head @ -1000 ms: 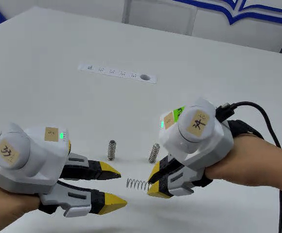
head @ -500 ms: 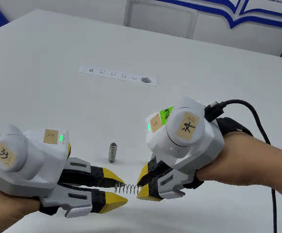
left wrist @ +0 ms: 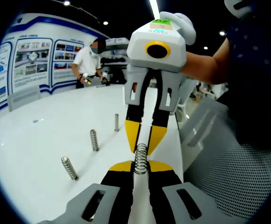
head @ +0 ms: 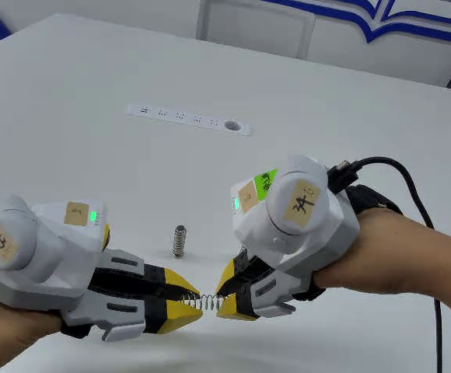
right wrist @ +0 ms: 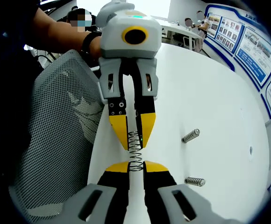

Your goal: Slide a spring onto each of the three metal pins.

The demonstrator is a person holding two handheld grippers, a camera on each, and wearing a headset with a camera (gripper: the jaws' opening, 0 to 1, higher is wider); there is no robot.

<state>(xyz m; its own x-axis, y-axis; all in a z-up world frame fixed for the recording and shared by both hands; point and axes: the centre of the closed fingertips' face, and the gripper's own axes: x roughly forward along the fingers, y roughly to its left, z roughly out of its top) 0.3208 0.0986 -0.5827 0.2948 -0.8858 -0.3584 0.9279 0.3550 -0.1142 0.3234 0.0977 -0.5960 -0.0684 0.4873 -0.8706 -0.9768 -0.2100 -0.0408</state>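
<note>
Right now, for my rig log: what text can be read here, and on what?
"33": sticker on the left gripper.
"34": sticker on the right gripper.
Markings on the power strip: too small to read.
Print on the wall posters: blurred.
Smaller tan stickers: unreadable.

Only readable stuff: a handwritten 34 on the sticker (head: 301, 203) atop the right gripper (head: 224, 298), probably 33 on the label (head: 2, 245) atop the left gripper (head: 185, 303).

The spring (head: 203, 301) is shiny bare metal wire, the jaws matt plastic, the table (head: 93, 78) smooth and matt.
</note>
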